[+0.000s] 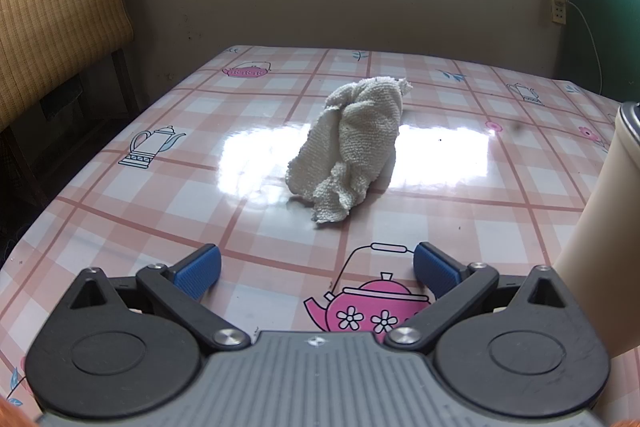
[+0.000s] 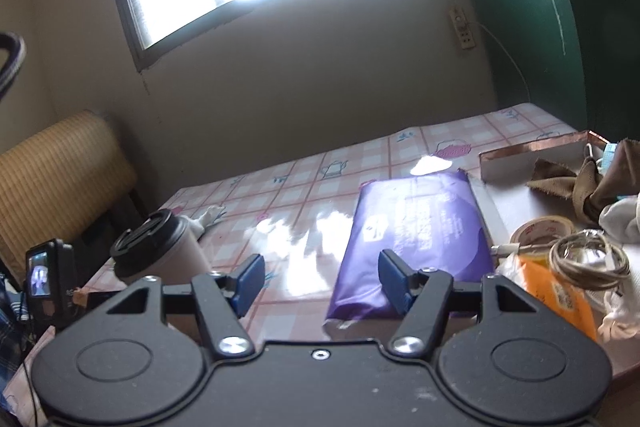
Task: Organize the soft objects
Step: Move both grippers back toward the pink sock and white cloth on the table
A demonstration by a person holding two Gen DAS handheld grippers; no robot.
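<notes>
A crumpled white cloth lies in a heap on the checked tablecloth, mid-table in the left wrist view. My left gripper hovers short of it, open, nothing between its blue pads. In the right wrist view only a white tip of the cloth shows behind a cup. My right gripper is open and empty above the near end of a purple soft pack. A shallow box at the right holds brown fabric and a white cloth.
A beige cup with a black lid stands at the left; its side fills the right edge of the left wrist view. A tape roll, coiled cable and orange packet lie at right. A woven chair stands beside the table.
</notes>
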